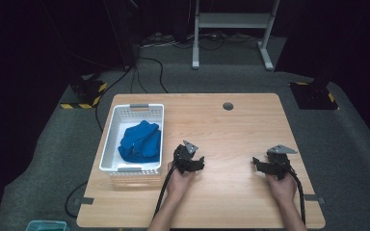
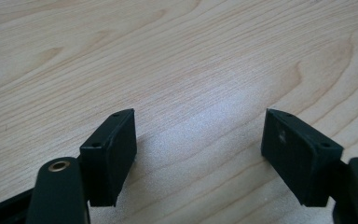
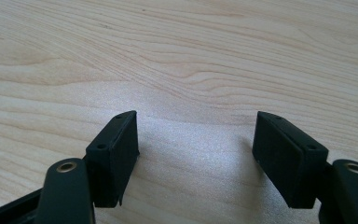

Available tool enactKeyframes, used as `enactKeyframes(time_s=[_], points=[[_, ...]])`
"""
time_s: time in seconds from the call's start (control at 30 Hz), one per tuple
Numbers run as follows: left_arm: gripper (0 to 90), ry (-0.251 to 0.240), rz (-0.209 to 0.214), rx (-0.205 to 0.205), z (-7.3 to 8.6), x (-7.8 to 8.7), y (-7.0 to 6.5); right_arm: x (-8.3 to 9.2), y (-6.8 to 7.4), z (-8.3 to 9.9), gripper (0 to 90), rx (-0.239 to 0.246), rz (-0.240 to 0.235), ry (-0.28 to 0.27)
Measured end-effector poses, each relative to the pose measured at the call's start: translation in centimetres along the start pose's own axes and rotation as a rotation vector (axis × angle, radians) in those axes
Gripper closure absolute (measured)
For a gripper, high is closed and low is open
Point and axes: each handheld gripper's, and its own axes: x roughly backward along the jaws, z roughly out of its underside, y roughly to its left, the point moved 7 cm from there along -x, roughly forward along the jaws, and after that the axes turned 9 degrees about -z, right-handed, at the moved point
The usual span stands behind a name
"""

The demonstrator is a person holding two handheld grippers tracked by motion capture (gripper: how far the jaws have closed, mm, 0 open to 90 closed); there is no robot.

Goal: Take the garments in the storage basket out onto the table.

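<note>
The person's two hands rest on the near part of the wooden table (image 1: 231, 134); the left gripper (image 1: 194, 163) has its jaws spread wide over bare wood, nothing between them; the right gripper (image 1: 265, 166), well apart from it, stands just as wide and empty; farther off at the table's left side, a white basket (image 1: 111, 139) holds crumpled blue cloth (image 1: 140, 141), near the left gripper but not touched.

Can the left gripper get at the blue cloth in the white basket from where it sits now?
Probably yes. The left gripper is open and empty, right beside the basket; the blue cloth lies uncovered, but the gripper must clear the basket's wall.
</note>
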Motion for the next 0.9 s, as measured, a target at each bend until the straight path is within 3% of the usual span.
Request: enactKeyframes(time_s=[0.2, 0.47, 0.9], points=[[24.4, 0.007, -0.004, 0.002, 0.00, -0.03, -0.17, 0.00, -0.02, -0.01, 31.3, 0.002, 0.000, 0.000], [15.1, 0.020, -0.004, -0.001, -0.08, -0.25, -0.46, 0.00, 0.00, 0.00, 31.3, 0.000, 0.000, 0.000], [15.0, 0.028, -0.012, -0.015, -0.13, -0.10, -0.67, 0.00, 0.00, 0.00, 31.3, 0.000, 0.000, 0.000]])
